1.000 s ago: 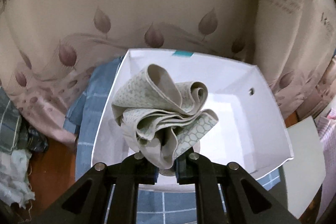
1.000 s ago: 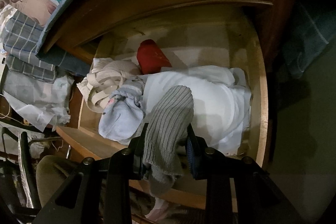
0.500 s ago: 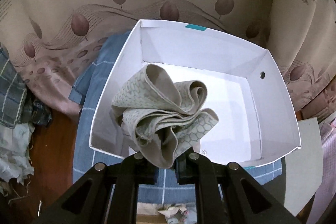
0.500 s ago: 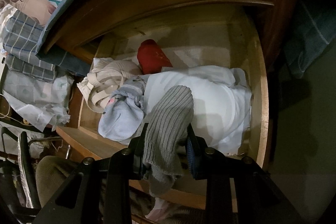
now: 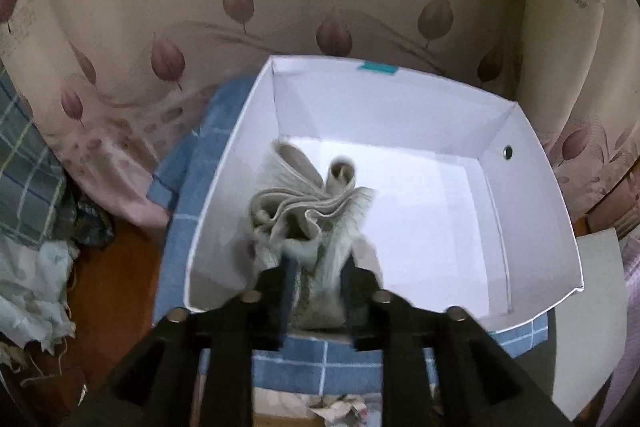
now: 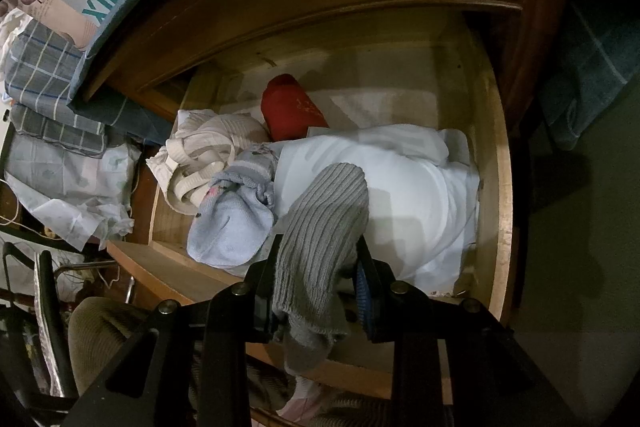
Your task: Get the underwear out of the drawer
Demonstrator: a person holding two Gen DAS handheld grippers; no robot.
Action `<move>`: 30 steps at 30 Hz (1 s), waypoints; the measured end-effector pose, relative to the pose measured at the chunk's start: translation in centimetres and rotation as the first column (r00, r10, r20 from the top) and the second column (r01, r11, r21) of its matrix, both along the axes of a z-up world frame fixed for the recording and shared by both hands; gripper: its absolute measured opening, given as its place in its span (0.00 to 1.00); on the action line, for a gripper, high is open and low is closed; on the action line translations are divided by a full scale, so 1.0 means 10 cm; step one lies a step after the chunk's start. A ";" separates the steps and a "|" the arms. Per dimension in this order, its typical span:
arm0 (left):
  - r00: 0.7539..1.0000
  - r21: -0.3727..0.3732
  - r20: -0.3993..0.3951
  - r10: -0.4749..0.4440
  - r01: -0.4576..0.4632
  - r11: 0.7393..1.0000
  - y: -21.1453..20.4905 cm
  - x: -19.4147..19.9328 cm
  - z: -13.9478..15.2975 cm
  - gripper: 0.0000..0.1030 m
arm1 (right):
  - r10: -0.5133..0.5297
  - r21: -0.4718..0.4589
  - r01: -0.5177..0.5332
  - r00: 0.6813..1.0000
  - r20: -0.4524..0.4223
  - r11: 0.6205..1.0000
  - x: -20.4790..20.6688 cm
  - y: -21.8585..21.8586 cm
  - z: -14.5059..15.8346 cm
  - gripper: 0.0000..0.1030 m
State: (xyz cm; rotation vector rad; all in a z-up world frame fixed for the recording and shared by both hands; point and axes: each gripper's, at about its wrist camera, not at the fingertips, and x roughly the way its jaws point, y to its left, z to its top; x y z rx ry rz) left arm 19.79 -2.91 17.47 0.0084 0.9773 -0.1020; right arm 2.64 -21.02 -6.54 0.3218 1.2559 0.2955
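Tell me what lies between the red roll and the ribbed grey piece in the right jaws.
In the right wrist view, a white folded cloth fills the stretch between the red roll and the ribbed grey piece inside the drawer.

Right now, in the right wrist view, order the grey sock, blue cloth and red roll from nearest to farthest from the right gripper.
1. Grey sock: clamped in the right gripper.
2. Blue cloth: just left, at the drawer's front.
3. Red roll: farthest, toward the drawer's back.

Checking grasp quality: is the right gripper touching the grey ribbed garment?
Touching. The right wrist view shows the right gripper clamped on the grey ribbed garment above the open drawer.
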 end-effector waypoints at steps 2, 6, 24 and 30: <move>0.999 -0.011 0.034 -0.018 0.019 1.000 0.00 -0.04 0.09 0.40 | 0.000 -0.002 0.000 1.000 0.001 1.000 0.00 0.00 0.00 0.28; 0.995 -0.020 0.095 -0.040 0.042 0.999 0.04 -0.18 0.28 0.44 | 0.001 -0.004 -0.001 1.000 0.001 1.000 0.00 0.00 0.00 0.27; 0.998 0.028 0.061 0.032 -0.033 0.999 0.79 -1.31 -0.55 0.51 | -0.008 -0.053 0.011 0.998 0.056 0.999 -0.06 0.02 0.11 0.27; 0.997 0.025 -0.020 0.078 -0.078 0.997 0.96 -1.49 -1.19 0.51 | -0.036 -0.077 0.042 0.996 0.085 0.996 -0.09 -0.02 0.20 0.27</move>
